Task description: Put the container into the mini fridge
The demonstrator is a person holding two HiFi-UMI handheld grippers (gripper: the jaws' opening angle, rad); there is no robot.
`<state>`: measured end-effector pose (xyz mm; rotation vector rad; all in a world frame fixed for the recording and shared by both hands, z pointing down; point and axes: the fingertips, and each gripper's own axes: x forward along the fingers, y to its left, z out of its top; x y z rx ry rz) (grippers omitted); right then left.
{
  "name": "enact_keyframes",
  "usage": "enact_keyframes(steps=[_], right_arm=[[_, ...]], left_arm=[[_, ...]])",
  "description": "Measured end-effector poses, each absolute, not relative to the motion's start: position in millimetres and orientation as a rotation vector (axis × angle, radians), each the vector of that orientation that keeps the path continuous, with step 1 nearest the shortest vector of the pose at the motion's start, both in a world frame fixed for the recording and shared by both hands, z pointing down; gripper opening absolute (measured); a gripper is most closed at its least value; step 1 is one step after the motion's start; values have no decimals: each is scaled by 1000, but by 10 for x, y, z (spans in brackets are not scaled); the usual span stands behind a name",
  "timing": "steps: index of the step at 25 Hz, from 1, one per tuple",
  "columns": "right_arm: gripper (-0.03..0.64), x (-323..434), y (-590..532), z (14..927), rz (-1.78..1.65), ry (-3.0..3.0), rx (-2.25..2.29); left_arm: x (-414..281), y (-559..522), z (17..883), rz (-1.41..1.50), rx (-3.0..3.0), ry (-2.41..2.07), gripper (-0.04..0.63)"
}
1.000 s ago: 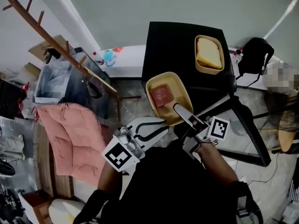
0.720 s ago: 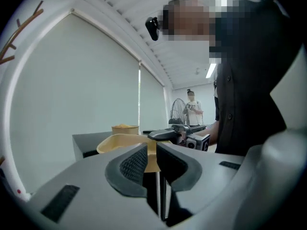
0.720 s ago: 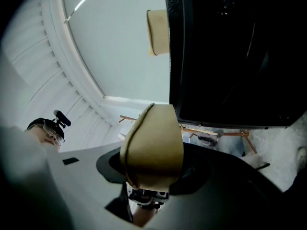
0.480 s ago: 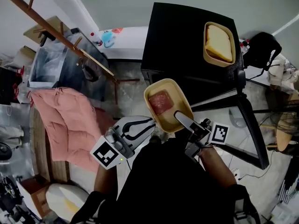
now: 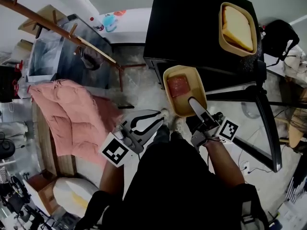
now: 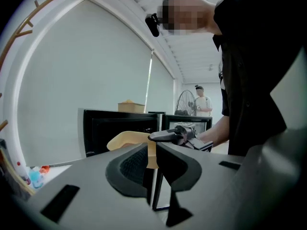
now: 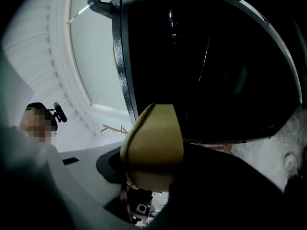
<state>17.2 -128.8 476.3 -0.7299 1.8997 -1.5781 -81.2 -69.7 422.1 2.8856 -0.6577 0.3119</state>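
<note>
Between jaws of right tool (image 5: pixel 194 104) | container (image 5: pixel 180 86) rim gripped | mini fridge (image 5: pixel 192 32) ahead

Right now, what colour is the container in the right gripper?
Tan-yellow container, clearest in the head view.

- Container (image 5: pixel 184 92): tan, red filling.
- Fridge (image 5: pixel 192 28): black.
- Second container (image 5: pixel 237 28): tan, pale yellow filling.
- Quilt (image 5: pixel 72 119): pink.
- Rack (image 5: pixel 57 28): brown.
- Clothes (image 5: pixel 177 186): black.
- Left hand-held gripper (image 5: pixel 160 116), right hand-held gripper (image 5: pixel 194 103): black-and-white square markers.
</note>
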Motion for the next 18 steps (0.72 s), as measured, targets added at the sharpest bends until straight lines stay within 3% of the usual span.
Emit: enact_keyframes(steps=[18], right_arm=[[206,188,-2004,5126,-1514,1764,-896]], left_arm=[[-1028,-999,4271,371,2902,-657,63]])
